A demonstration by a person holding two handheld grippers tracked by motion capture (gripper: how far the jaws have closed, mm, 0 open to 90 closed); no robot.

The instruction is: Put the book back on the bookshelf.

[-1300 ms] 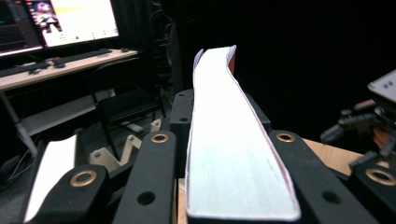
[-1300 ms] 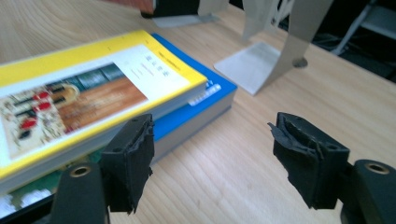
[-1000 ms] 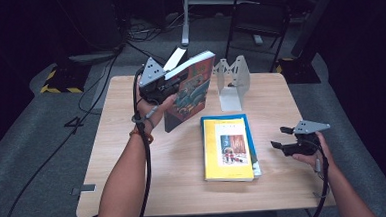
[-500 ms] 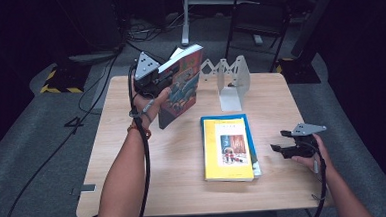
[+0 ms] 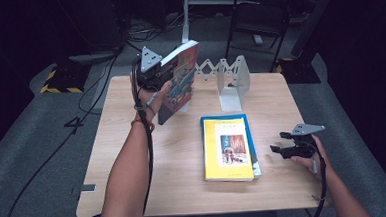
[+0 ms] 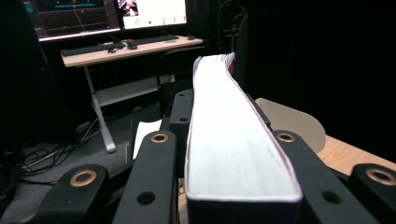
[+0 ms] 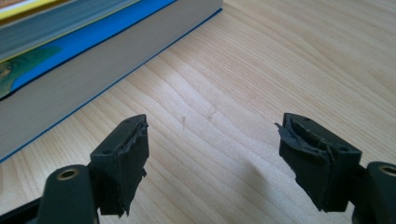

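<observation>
The left tongs [image 5: 160, 78] clamp a thick book [image 5: 179, 79] at its edge; it looks heavy and its pages flex. Gripping nearer the spine should steady it. The right tongs [image 5: 282, 150] rest wide open, empty, on the tabletop [image 5: 173, 154].

A light wooden table [image 5: 132, 141] takes up the middle of the high view. Near the centre of the frame, two books lie flat in a stack: a yellow book [image 5: 227, 148] on top and a blue book [image 5: 250, 140] under it, its edge showing at the right. In the upper middle stands a white metal bookend [image 5: 233, 79], upright near the table's far edge. At the upper left, black cables [image 5: 99, 73] trail over the grey floor [image 5: 28, 147], with a yellow-and-black striped strip [image 5: 57, 88] beside them. In the left gripper view, a desk [image 6: 126, 49] with a keyboard [image 6: 88, 48] and lit monitors [image 6: 152, 10] sits across the upper left.
</observation>
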